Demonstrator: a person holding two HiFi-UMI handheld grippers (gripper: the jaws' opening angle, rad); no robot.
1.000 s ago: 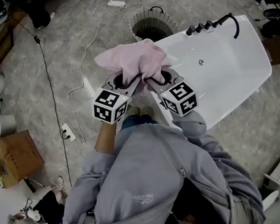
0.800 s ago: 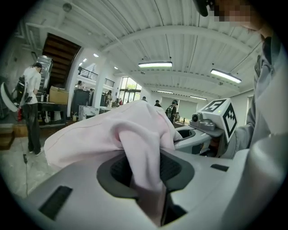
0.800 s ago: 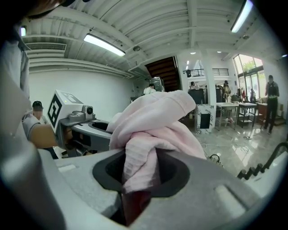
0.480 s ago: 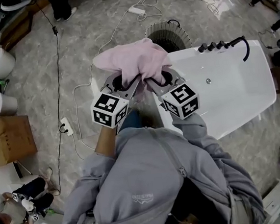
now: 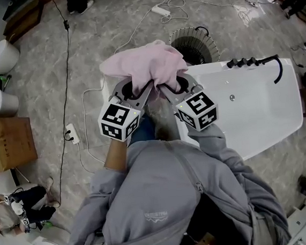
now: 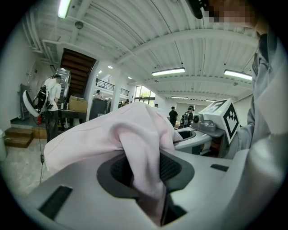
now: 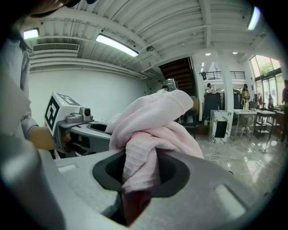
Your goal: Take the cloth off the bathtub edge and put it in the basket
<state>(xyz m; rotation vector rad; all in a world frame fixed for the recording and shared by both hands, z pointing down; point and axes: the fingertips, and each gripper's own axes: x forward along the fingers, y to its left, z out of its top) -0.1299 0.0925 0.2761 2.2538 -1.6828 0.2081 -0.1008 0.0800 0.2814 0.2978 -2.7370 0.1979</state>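
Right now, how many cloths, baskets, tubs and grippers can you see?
Cloth: 1
Basket: 1
Tub: 1
Grippers: 2, the left gripper and the right gripper
Total: 5

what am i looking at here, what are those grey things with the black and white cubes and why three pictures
No robot here: a person in a grey hoodie holds a hand-held claw in each hand. The checkered cubes are parts of those tools. The top-down picture comes from a camera on the person's head. The other two come from cameras riding on the left claw and right claw, looking along their jaws. Both claws are clamped on one pink cloth, held up off the white bathtub. A round basket stands by the tub's end. On the floor lie cables and a cardboard box.
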